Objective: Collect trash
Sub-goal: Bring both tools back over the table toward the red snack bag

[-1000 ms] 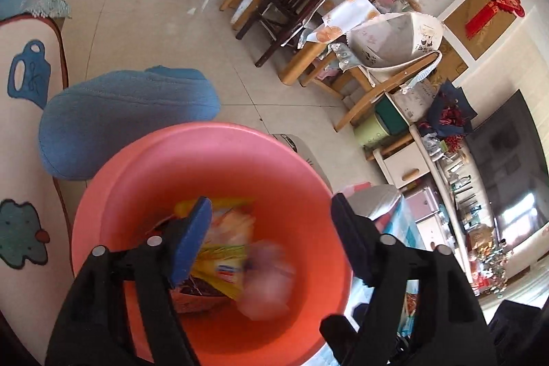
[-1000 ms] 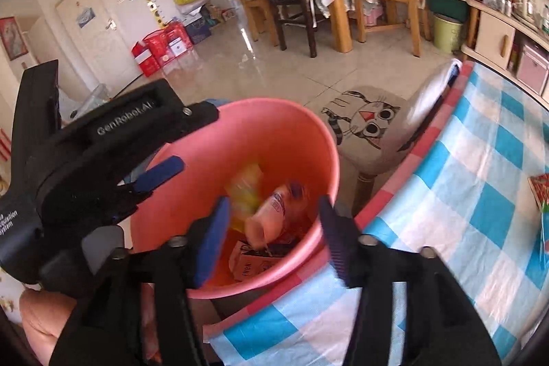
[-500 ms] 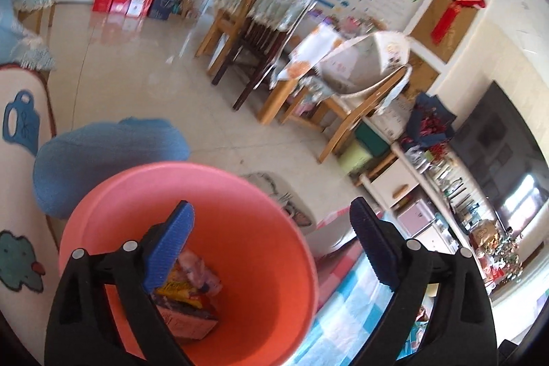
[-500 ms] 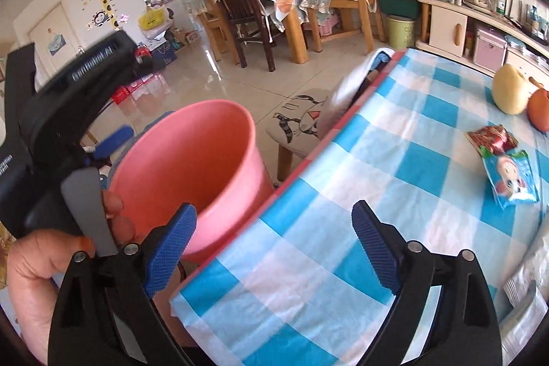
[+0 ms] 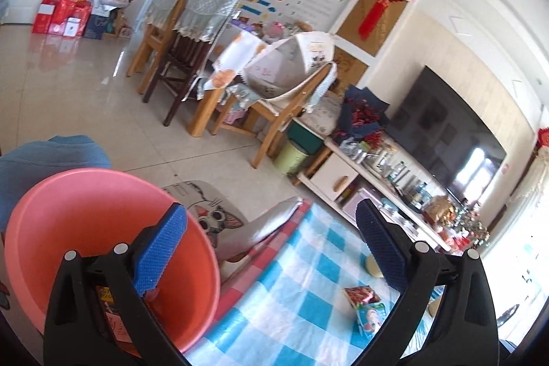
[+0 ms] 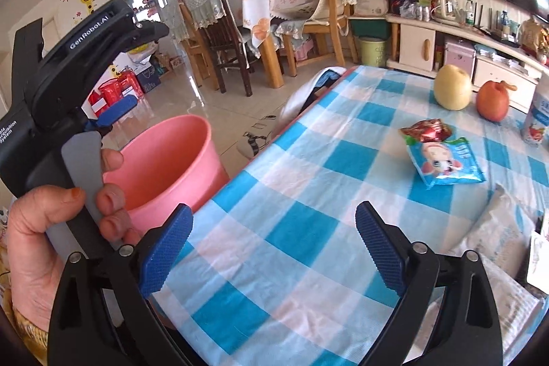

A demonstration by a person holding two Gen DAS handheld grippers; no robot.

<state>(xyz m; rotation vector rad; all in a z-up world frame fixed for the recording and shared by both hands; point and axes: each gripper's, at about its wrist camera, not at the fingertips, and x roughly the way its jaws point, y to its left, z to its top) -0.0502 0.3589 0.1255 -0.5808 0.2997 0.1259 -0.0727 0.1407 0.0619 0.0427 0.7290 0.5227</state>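
Observation:
A pink bucket (image 5: 68, 211) stands beside the table's corner with wrappers at its bottom (image 5: 109, 307); it also shows in the right wrist view (image 6: 164, 160). My left gripper (image 5: 271, 249) is open and empty above the bucket's rim and table edge. My right gripper (image 6: 274, 249) is open and empty over the blue checked tablecloth (image 6: 308, 194). A red foil wrapper (image 6: 427, 131) and a blue snack packet (image 6: 446, 163) lie on the cloth ahead of it; both also show in the left wrist view, the wrapper (image 5: 362, 294) and the packet (image 5: 372, 318).
A yellow pear (image 6: 452, 86), an orange fruit (image 6: 493, 100) and a white cup (image 6: 538, 120) stand at the table's far side. White bags (image 6: 497, 228) lie at the right. A cat-print stool (image 5: 212, 218) stands by the bucket. Chairs (image 5: 171, 57) stand beyond.
Both grippers opened wider and swung from over the bucket toward the table. The items that were dropping between the fingers now lie in the bucket.

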